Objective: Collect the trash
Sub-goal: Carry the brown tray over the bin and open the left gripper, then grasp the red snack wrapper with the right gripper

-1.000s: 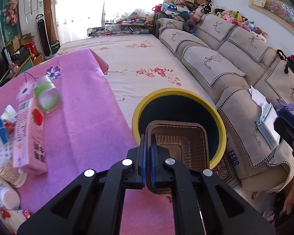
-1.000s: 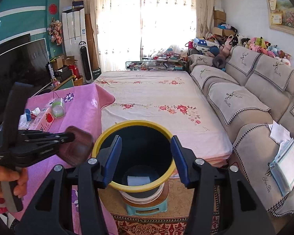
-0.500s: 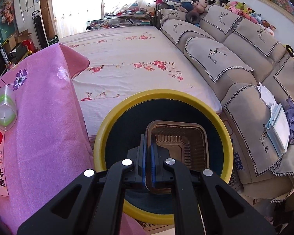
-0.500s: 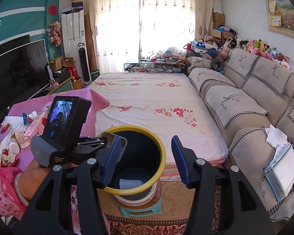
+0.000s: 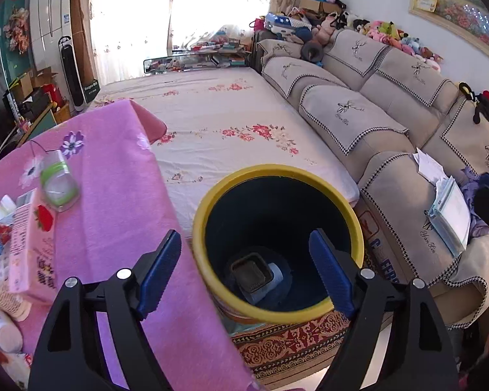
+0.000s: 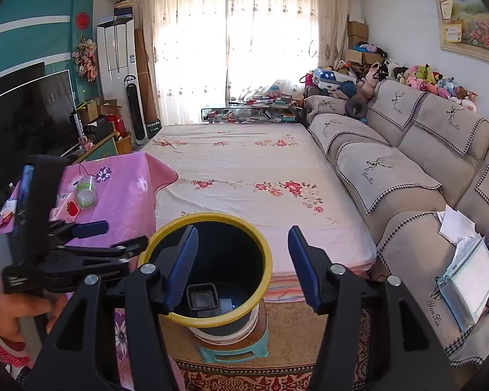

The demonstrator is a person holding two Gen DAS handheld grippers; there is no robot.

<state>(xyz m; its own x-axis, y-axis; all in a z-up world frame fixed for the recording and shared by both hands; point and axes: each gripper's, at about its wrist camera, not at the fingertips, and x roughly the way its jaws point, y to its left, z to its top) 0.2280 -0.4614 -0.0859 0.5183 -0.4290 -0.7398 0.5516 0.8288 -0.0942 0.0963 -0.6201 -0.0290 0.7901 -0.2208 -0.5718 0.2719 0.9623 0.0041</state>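
Note:
My left gripper [image 5: 244,270] hangs over the yellow-rimmed dark bin [image 5: 277,171]. Its jaws are opening wide and nothing is between them. A brown plastic tray [image 5: 251,272] lies at the bottom of the bin on pale scraps. In the right wrist view the same tray [image 6: 202,296] shows inside the bin [image 6: 212,216], and the left gripper [image 6: 120,234] sits at the bin's left edge, held by a hand [image 6: 16,309]. My right gripper [image 6: 243,267] hovers in front of the bin, its jaws opening slightly and holding nothing.
A pink-clothed table [image 5: 120,202] left of the bin holds a clear green-banded container [image 5: 57,185], a pink carton [image 5: 29,244] and other wrappers. A flowered bed [image 5: 228,123] lies behind, a beige sofa [image 5: 391,123] on the right. The bin stands on a stool [image 6: 233,352].
The left gripper's jaws went from shut on the brown tray to wide open, and the tray dropped to the bottom of the bin. The left gripper shifted back toward the table. The right gripper stayed put.

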